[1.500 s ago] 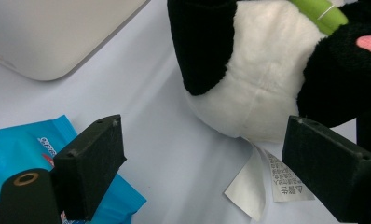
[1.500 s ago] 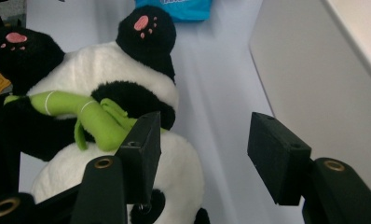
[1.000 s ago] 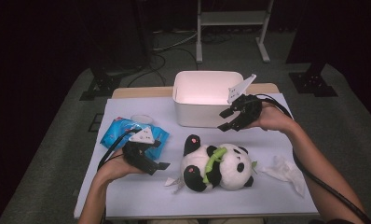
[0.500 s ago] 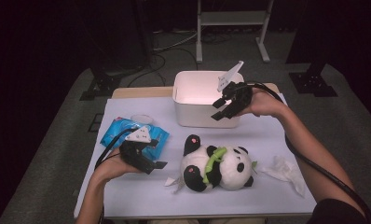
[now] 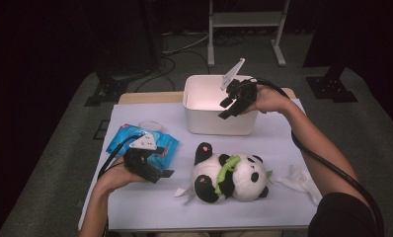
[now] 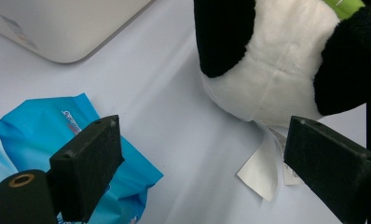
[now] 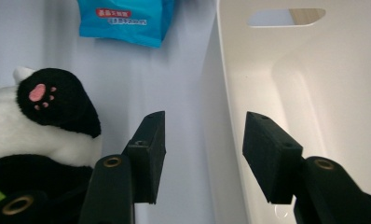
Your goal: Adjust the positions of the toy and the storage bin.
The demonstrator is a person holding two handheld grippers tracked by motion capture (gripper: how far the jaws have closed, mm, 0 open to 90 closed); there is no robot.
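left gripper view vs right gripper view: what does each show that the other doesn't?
Left gripper view alone: the paper tag hanging off the panda toy, and the bin's outer corner.

Right gripper view alone: the inside of the bin with its handle slot, and the panda's pink paw pad.

Both: the blue packet, the white tablecloth, open jaws.

Blue packet [image 7: 127, 21]: red label with white characters, too blurred to read. No other legible text.

Plush panda [image 5: 231, 177], smooth plastic bin [image 5: 204, 123]
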